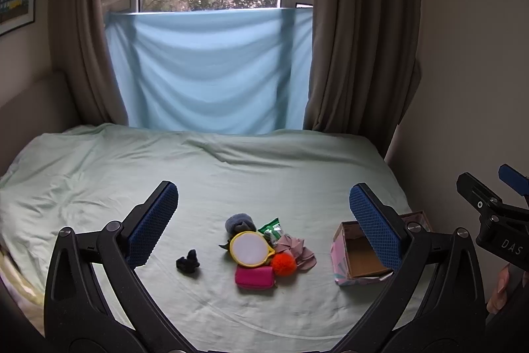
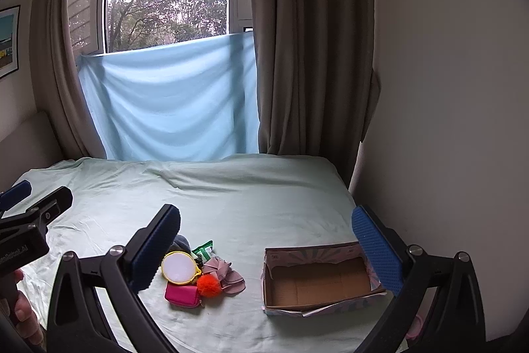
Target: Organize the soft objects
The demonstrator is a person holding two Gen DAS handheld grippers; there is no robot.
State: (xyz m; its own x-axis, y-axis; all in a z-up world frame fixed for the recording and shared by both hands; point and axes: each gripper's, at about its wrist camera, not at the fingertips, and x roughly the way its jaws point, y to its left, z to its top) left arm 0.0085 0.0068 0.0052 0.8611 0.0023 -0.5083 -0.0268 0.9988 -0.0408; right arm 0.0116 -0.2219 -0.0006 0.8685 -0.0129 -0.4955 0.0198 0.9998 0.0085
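A small pile lies on the pale green bed sheet (image 1: 231, 174): a pink pouch (image 1: 254, 277), an orange pom-pom (image 1: 283, 264), a round yellow-rimmed mirror (image 1: 249, 248), a dusty-pink cloth (image 1: 299, 248), a green packet (image 1: 271, 228) and a grey-blue soft ball (image 1: 238, 222). A black cloth lump (image 1: 188, 259) lies apart to the left. An open, empty cardboard box (image 2: 317, 282) stands to the right. My left gripper (image 1: 264, 204) is open and empty above the pile. My right gripper (image 2: 264, 230) is open and empty, between pile and box.
A blue cloth (image 1: 211, 68) hangs over the window at the bed's far edge, with brown curtains (image 1: 357, 48) either side. A white wall (image 2: 446, 88) runs close along the right of the bed. The box sits near the bed's right edge.
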